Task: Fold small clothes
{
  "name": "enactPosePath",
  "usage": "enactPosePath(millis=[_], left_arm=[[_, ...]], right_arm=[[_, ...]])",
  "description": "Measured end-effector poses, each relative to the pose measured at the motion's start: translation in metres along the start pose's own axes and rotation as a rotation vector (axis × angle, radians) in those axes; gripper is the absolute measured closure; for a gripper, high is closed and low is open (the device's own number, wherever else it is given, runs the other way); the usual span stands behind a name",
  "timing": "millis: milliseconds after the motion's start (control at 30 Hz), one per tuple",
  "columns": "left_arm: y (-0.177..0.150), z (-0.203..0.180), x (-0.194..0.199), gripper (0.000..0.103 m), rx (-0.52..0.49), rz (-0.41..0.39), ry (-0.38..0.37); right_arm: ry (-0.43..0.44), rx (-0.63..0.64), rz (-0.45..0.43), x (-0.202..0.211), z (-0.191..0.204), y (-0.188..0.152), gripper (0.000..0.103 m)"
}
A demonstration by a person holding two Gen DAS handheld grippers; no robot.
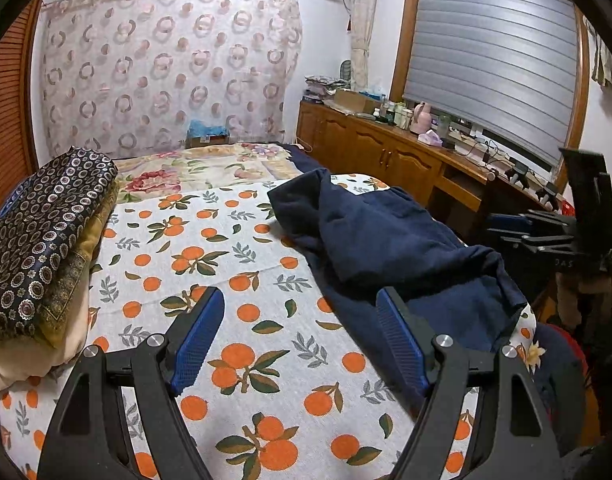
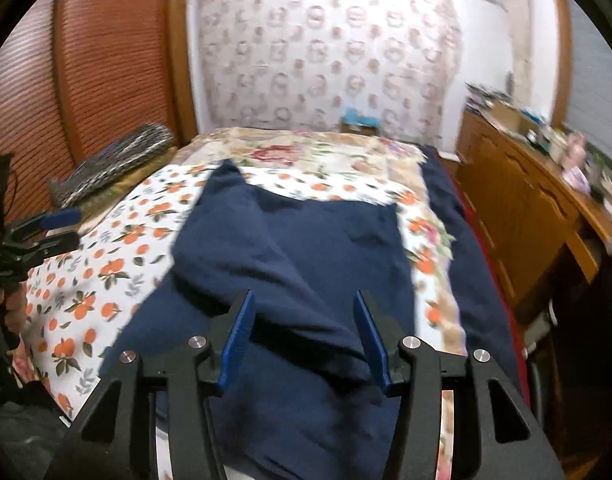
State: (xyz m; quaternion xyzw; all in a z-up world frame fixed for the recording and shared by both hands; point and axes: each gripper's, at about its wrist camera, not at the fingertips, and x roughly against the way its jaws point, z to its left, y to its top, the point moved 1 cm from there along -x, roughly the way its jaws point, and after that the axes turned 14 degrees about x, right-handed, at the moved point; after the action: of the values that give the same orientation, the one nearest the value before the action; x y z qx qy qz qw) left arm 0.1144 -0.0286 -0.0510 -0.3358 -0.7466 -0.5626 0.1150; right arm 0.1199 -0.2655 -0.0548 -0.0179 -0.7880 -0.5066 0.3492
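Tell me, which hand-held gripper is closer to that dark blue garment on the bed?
Right. The right hand-held gripper hangs open directly over the navy garment; the left hand-held gripper hangs open over the orange-print sheet, beside the garment.

A circle-patterned curtain [image 1: 165, 68] covers the far wall, wooden cabinets [image 1: 370, 148] line the right side under a shuttered window [image 1: 494, 64].

Faint pale letters "DAS" on the black body of the right gripper [image 1: 546, 236] seen from the left wrist view, possibly part of a longer word, no other text, label or number readable in either view
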Motion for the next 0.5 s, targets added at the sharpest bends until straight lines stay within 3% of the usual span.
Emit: enactPosePath(millis=[300, 500], left_arm=[[-0.001, 0.0, 0.001, 0.024, 0.002, 0.0, 0.0], [-0.004, 0.003, 0.003, 0.024, 0.006, 0.003, -0.002]], right_arm=[[0.13, 0.085, -0.013, -0.039, 0.024, 0.014, 0.042], [0.186, 0.151, 0.037, -0.062, 0.031, 0.019, 0.042]])
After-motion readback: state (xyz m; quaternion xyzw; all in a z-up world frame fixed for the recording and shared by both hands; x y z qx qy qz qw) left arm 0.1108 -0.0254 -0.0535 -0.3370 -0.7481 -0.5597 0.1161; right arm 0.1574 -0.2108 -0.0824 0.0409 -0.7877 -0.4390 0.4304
